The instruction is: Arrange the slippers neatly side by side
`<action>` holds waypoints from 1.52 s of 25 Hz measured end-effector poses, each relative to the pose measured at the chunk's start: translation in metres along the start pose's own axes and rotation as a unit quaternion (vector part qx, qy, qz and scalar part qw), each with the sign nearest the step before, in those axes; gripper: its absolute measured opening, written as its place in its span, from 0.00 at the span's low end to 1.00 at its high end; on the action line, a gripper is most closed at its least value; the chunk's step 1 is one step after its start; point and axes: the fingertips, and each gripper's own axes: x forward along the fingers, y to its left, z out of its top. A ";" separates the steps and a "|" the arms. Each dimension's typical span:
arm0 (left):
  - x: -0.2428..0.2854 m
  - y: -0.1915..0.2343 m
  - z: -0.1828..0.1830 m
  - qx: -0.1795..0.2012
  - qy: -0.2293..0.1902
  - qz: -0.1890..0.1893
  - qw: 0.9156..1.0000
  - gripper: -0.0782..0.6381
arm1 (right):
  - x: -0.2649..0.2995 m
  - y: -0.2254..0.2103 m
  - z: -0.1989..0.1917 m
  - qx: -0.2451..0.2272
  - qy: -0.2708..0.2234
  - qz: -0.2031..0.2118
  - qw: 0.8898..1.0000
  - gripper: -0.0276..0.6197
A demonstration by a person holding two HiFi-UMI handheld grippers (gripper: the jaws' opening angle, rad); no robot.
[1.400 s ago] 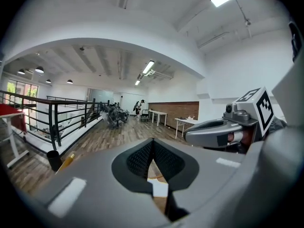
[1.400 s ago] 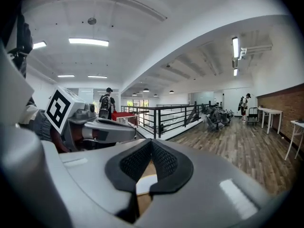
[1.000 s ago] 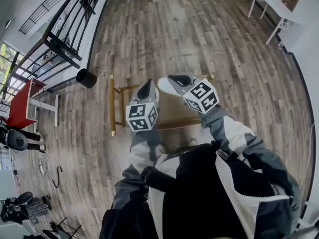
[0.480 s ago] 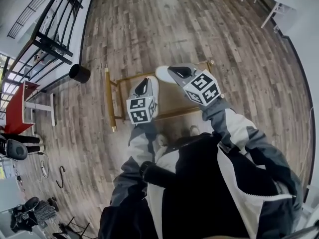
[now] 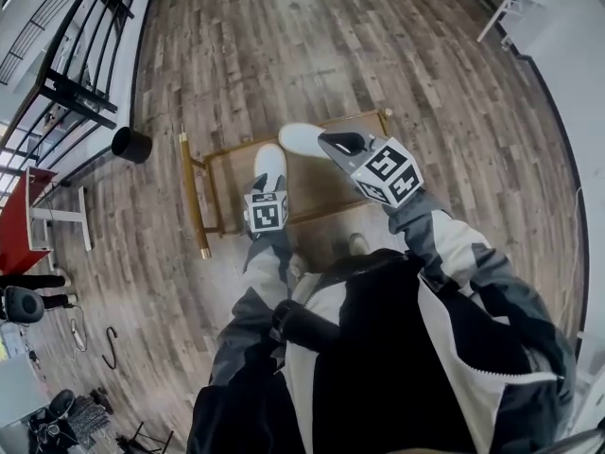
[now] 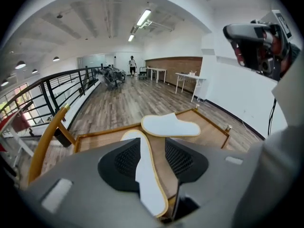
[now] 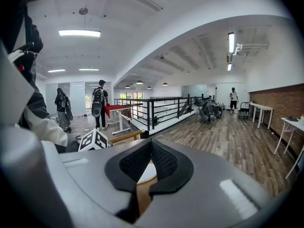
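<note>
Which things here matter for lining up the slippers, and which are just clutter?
For the job:
near slipper
far slipper, lying crosswise
wooden platform under them

Just lying about:
black bin
red table
white tables by the wall

A white slipper (image 5: pixel 269 162) lies on the wooden rack (image 5: pixel 326 195), between the left gripper's (image 5: pixel 267 185) jaws, which have just been opening. The right gripper (image 5: pixel 335 144) holds a second slipper (image 5: pixel 301 138).

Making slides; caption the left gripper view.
Left tongs, just opened, straddle a white slipper on a wooden tray; its mate crosswise beyond.
</note>
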 end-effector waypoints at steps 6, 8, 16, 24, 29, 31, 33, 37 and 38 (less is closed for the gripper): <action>0.041 0.014 -0.049 -0.023 0.076 0.005 0.997 0.40 | -0.015 0.002 -0.018 -0.004 0.014 0.007 1.000 0.05; 0.052 0.017 -0.057 -0.016 0.094 0.008 0.995 0.41 | -0.019 0.001 -0.022 -0.009 0.017 0.008 1.000 0.05; 0.074 0.032 -0.069 -0.014 0.116 0.032 0.993 0.40 | -0.034 -0.008 -0.028 -0.017 0.021 -0.002 1.000 0.05; 0.081 0.025 -0.074 -0.039 0.130 0.015 0.991 0.15 | -0.036 0.000 -0.038 -0.021 0.029 0.012 0.999 0.05; 0.074 0.029 -0.063 -0.057 0.103 0.023 0.993 0.15 | -0.029 0.005 -0.039 -0.028 0.027 0.026 0.999 0.05; 0.065 0.031 -0.050 -0.075 0.071 0.026 0.994 0.15 | -0.024 0.008 -0.039 -0.029 0.024 0.032 0.999 0.05; 0.051 0.033 -0.031 -0.089 0.035 0.028 0.995 0.15 | -0.017 0.013 -0.037 -0.031 0.023 0.043 0.998 0.05; 0.016 0.031 0.012 -0.101 -0.031 0.029 0.994 0.15 | -0.004 0.024 -0.028 -0.038 0.018 0.068 0.997 0.05; 0.006 0.031 0.021 -0.107 -0.049 0.026 0.993 0.15 | 0.000 0.027 -0.026 -0.040 0.016 0.075 0.996 0.05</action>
